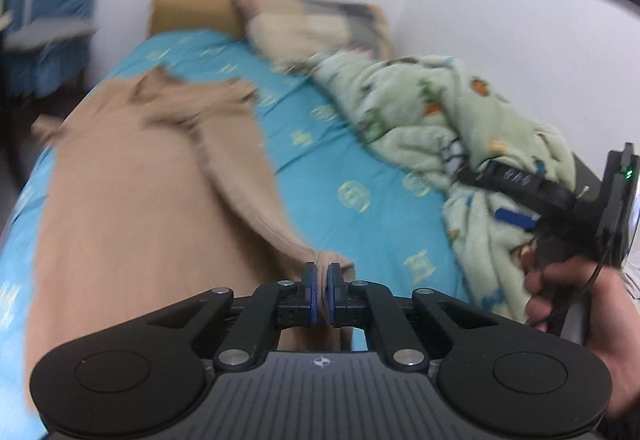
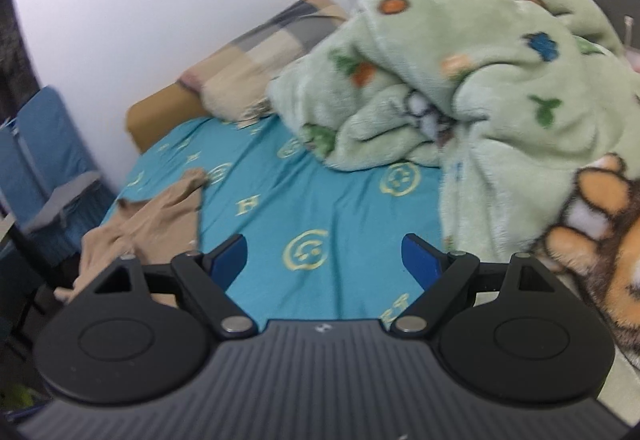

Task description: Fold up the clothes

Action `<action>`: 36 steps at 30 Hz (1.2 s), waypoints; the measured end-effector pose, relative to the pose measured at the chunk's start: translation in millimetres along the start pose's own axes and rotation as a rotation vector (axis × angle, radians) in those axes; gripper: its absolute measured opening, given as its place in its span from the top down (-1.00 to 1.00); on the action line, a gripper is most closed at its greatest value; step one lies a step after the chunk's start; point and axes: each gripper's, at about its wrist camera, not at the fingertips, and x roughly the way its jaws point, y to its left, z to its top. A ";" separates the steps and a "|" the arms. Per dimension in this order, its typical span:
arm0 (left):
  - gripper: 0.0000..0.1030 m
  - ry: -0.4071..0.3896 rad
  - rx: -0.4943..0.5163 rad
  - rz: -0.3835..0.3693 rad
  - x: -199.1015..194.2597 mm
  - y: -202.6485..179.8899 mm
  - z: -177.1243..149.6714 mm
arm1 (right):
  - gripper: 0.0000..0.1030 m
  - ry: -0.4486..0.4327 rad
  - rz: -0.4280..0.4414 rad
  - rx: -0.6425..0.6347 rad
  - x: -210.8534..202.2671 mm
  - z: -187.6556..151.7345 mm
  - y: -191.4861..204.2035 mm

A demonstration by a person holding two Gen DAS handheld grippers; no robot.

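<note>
A tan knit garment (image 1: 132, 191) lies spread over the left half of a bed with a turquoise sheet (image 1: 340, 175). My left gripper (image 1: 322, 276) is shut on the garment's near right edge, and a ridge of cloth runs from its blue pads up the garment. In the right wrist view my right gripper (image 2: 324, 252) hangs open above the bare sheet (image 2: 312, 207) with nothing between its fingers. The tan garment (image 2: 156, 224) lies off to its left. In the left wrist view the right gripper (image 1: 516, 215) shows at the right edge, held by a hand (image 1: 580, 304).
A rumpled pale green fleece blanket (image 2: 480, 99) with animal prints fills the bed's right side. A plaid pillow (image 1: 316, 23) rests against a mustard headboard (image 1: 188, 7) by the white wall. A blue chair (image 2: 44, 159) stands left of the bed.
</note>
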 end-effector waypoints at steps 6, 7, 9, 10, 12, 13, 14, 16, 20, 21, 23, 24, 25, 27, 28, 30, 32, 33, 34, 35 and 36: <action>0.95 0.078 -0.152 0.034 -34.6 65.4 -18.6 | -0.66 0.134 0.166 0.005 0.9 -17.5 23.7; 0.93 0.085 -0.175 0.031 -34.9 74.2 -20.1 | -0.66 0.165 0.189 0.010 3.8 -22.0 27.9; 0.72 0.095 -0.210 0.004 -27.4 82.3 -17.4 | -0.66 0.234 0.240 0.033 11.1 -32.1 34.8; 0.63 0.099 -0.228 -0.010 -23.6 86.3 -16.1 | -0.65 0.268 0.265 0.045 14.8 -37.1 38.2; 0.24 0.106 -0.242 -0.014 -13.7 90.1 -11.8 | -0.65 0.333 0.310 0.069 21.8 -46.9 44.6; 0.22 0.108 -0.237 -0.009 -6.6 89.6 -10.1 | -0.65 0.357 0.320 0.079 24.6 -51.1 46.9; 0.20 0.111 -0.223 0.000 -0.1 87.9 -8.1 | -0.61 0.373 0.324 0.081 26.5 -54.1 49.1; 0.18 0.118 -0.195 0.020 12.6 84.4 -4.2 | -0.57 0.385 0.319 0.067 28.0 -57.6 54.2; -0.16 0.093 -0.134 0.047 19.1 72.9 -1.8 | -0.57 0.343 0.301 -0.004 23.1 -56.2 63.5; -0.28 0.077 -0.113 0.062 16.9 69.6 -0.5 | -0.57 0.325 0.300 -0.021 20.7 -55.0 65.7; -0.53 0.045 -0.071 0.091 12.1 62.8 2.2 | -0.57 0.281 0.296 -0.056 14.7 -52.4 70.2; -0.67 0.020 -0.039 0.108 7.0 58.2 4.1 | -0.57 0.255 0.293 -0.072 11.4 -50.6 72.1; -0.71 -0.005 -0.007 0.125 1.9 53.6 6.0 | -0.57 0.224 0.291 -0.089 7.8 -48.3 73.7; -0.86 -0.055 0.056 0.151 -7.9 43.8 10.2 | -0.57 0.163 0.287 -0.121 0.6 -43.7 76.8; -0.92 -0.079 0.078 0.156 -12.0 38.7 12.6 | -0.57 0.133 0.285 -0.135 -3.3 -41.8 78.3; -0.99 -0.131 0.118 0.165 -20.8 29.3 17.3 | -0.57 0.081 0.281 -0.152 -10.9 -38.9 79.5; -0.99 -0.177 0.151 0.164 -27.9 19.3 23.8 | -0.57 0.030 0.276 -0.166 -17.4 -36.6 80.8; -0.99 -0.199 0.170 0.163 -29.6 14.4 27.4 | -0.57 0.005 0.272 -0.171 -20.5 -35.4 81.3; -0.99 -0.222 0.188 0.162 -31.3 9.5 31.1 | -0.57 -0.018 0.268 -0.175 -23.4 -34.3 81.8; -0.99 -0.242 0.208 0.163 -32.8 4.8 35.1 | -0.60 -0.038 0.266 -0.178 -25.9 -33.3 82.1; -0.99 -0.259 0.222 0.162 -33.2 0.3 40.0 | -0.61 -0.056 0.267 -0.179 -28.0 -32.6 81.9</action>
